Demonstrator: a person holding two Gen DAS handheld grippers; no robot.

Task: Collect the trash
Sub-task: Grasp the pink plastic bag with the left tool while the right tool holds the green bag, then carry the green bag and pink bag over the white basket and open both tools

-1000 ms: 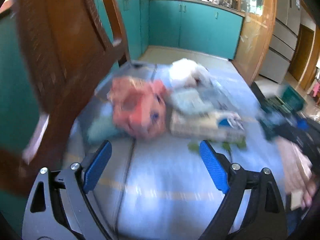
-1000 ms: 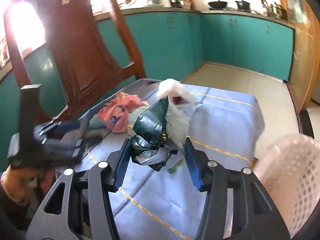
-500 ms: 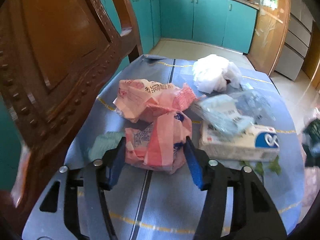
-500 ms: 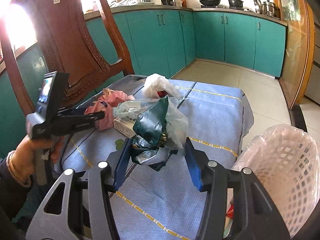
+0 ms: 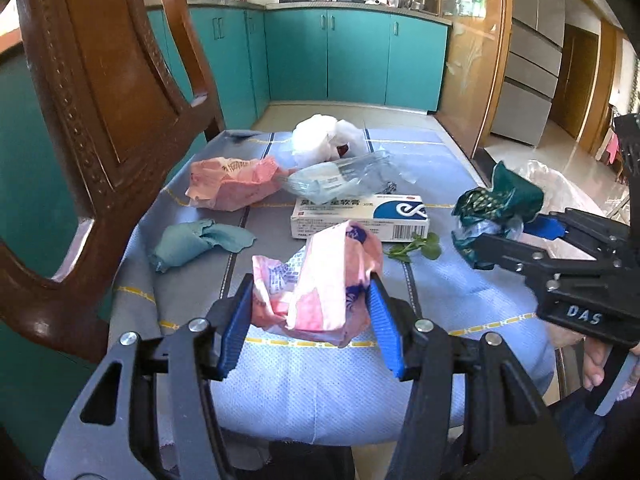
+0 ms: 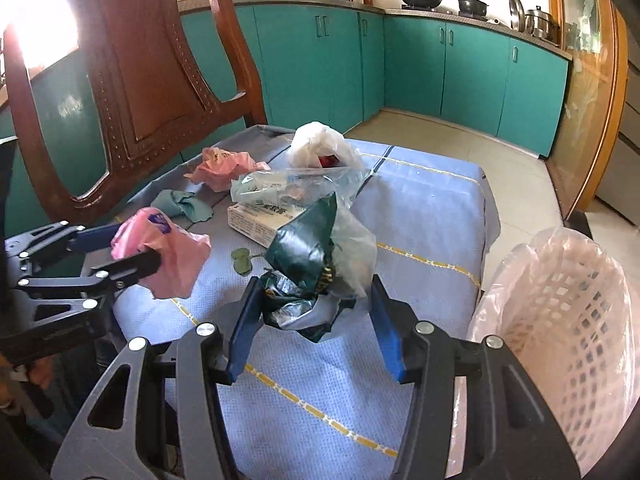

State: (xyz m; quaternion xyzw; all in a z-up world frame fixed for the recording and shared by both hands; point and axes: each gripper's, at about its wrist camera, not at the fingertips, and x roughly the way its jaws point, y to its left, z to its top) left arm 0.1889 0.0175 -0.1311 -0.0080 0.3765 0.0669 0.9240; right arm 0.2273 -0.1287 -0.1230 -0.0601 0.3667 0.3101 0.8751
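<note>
My left gripper [image 5: 310, 300] is shut on a crumpled pink plastic bag [image 5: 320, 280], which hangs above the blue tablecloth [image 5: 460, 288]. My right gripper [image 6: 316, 304] is shut on a dark green wrapper bundled with clear plastic [image 6: 316, 252]. In the left wrist view the right gripper [image 5: 500, 236] shows at the right with that green bundle [image 5: 500, 200]. On the cloth lie a second pink bag [image 5: 232, 184], a teal rag [image 5: 196, 240], a white medicine box [image 5: 360, 216], a clear bag [image 5: 340, 180], a white bag [image 5: 320, 140] and a green leaf [image 5: 416, 248].
A white lattice basket lined with a plastic bag [image 6: 560, 320] stands just off the table's right edge. A carved wooden chair back [image 5: 100, 120] rises at the left side of the table. Teal kitchen cabinets [image 6: 440, 68] line the far walls across a tiled floor.
My left gripper closed on the pink bag and lifted it off the cloth, drawing back from the trash pile. The right gripper kept its hold on the green bundle and barely moved.
</note>
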